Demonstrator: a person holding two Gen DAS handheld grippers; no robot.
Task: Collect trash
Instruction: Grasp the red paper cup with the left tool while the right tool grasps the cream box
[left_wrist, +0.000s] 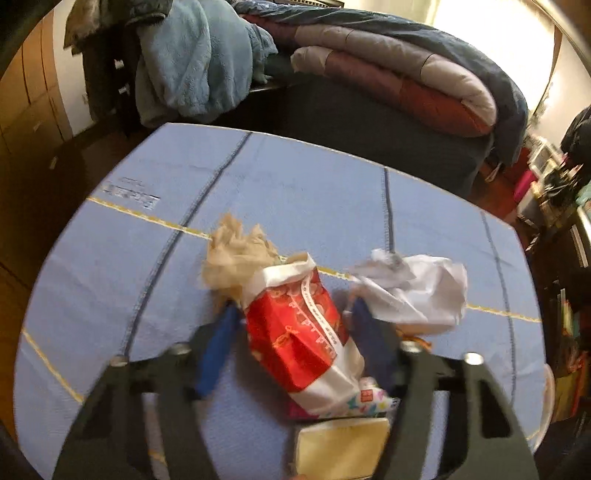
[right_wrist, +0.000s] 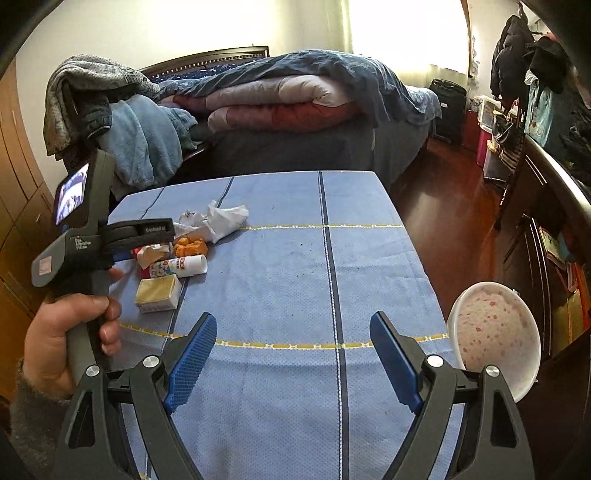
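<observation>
Since the left gripper (left_wrist: 291, 314) straddles the red-and-white wrapper (left_wrist: 295, 332) with jaws apart, close squarely on its middle, while the right gripper (right_wrist: 291, 354) waits wide open beside the bowl (right_wrist: 495, 332).

The left wrist view looks down close over the trash pile (left_wrist: 295, 314) on the bench (left_wrist: 295, 192), facing the bed (left_wrist: 388, 92); the right wrist view sits farther back, sharing that pile (right_wrist: 177, 254), bench (right_wrist: 280, 295) and bed (right_wrist: 295, 96)
</observation>
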